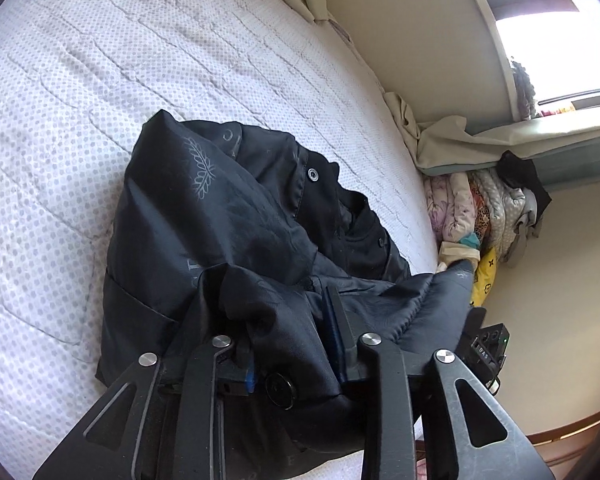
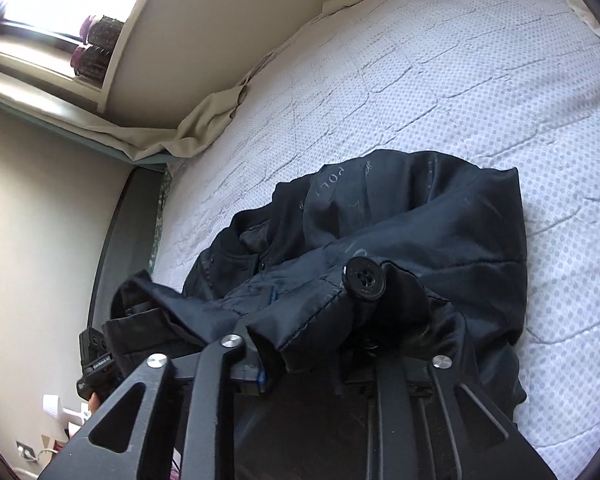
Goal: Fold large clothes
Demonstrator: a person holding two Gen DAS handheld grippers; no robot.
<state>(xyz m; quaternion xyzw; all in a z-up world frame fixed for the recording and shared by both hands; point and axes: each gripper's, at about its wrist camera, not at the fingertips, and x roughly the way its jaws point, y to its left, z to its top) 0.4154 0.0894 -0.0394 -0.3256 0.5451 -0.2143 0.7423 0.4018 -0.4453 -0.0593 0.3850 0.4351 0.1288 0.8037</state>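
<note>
From the left wrist, the left gripper (image 1: 288, 320) at six o'clock has its jaws parted with the crumpled black lined jacket (image 1: 228, 220) draped between them on the white dotted quilted mattress (image 1: 100, 60), while from the right wrist, the right gripper (image 2: 312, 344) at six o'clock likewise stands parted amid that jacket's hem, its large black button (image 2: 363, 280) at centre.

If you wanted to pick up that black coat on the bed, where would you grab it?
I'd take the black coat by its near edge, around the big button, coming from the foot side where the right tool is. That hem is a firm, stitched fold lifted off the mattress; the far bulk lies bunched and slack.
</note>
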